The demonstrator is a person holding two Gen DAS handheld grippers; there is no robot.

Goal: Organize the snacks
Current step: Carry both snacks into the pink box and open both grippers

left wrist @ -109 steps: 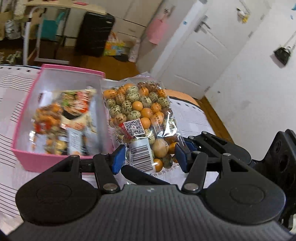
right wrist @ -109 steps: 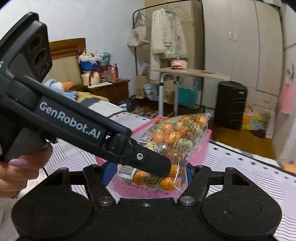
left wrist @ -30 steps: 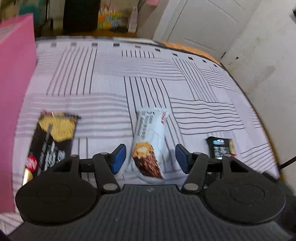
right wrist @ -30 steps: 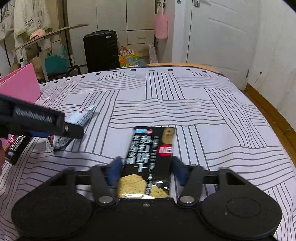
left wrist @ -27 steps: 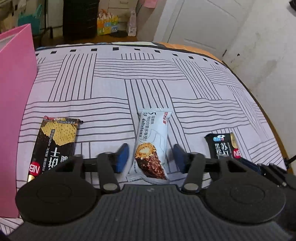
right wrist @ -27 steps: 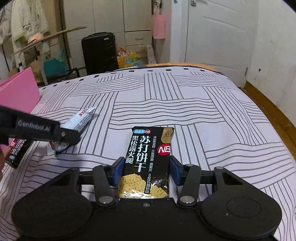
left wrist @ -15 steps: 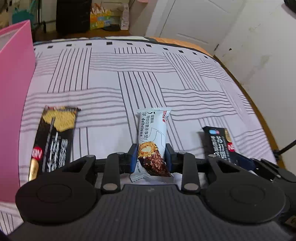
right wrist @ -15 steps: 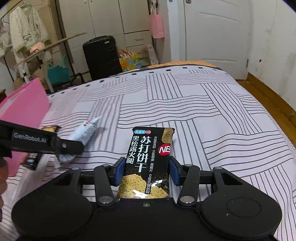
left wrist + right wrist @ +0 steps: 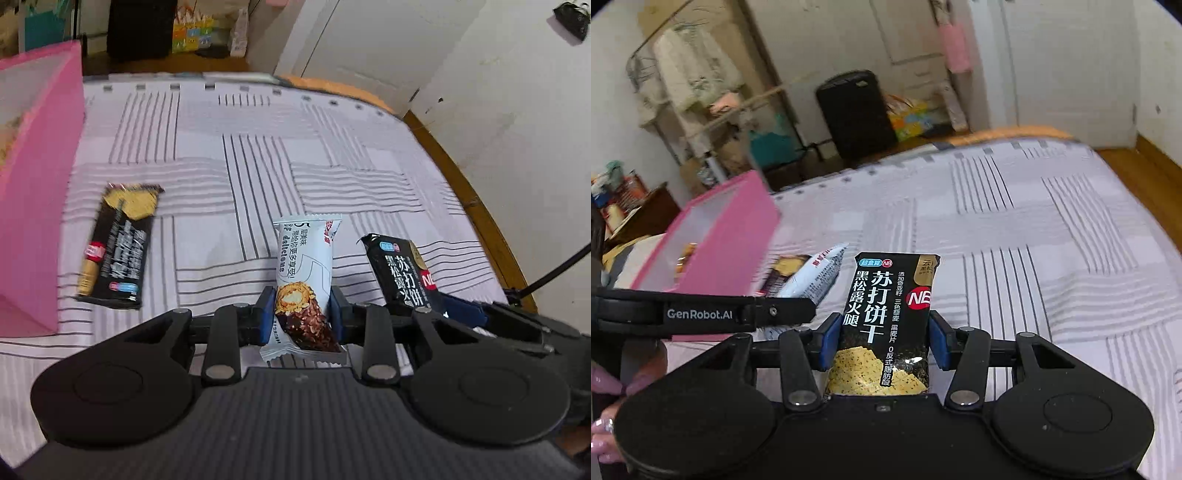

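Bedroom, striped white bedsheet (image 9: 332, 147), pink open-top plastic box (image 9: 40, 184) at its left.
Left gripper (image 9: 302, 314) pinches white chocolate-bar wrapper (image 9: 304, 273); right gripper (image 9: 882, 341) clamps black soda-cracker packet (image 9: 886, 314), both packs off the sheet. Second black cracker packet (image 9: 118, 247) lies beside the box.

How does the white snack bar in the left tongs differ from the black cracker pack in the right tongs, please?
The white bar is narrower than the black pack, so the left tongs are closed tighter than the right tongs. The white bar pictures a nut-coated chocolate roll; the black pack pictures speckled yellow crackers. Both are clamped at their lower end, pointing away from the camera.
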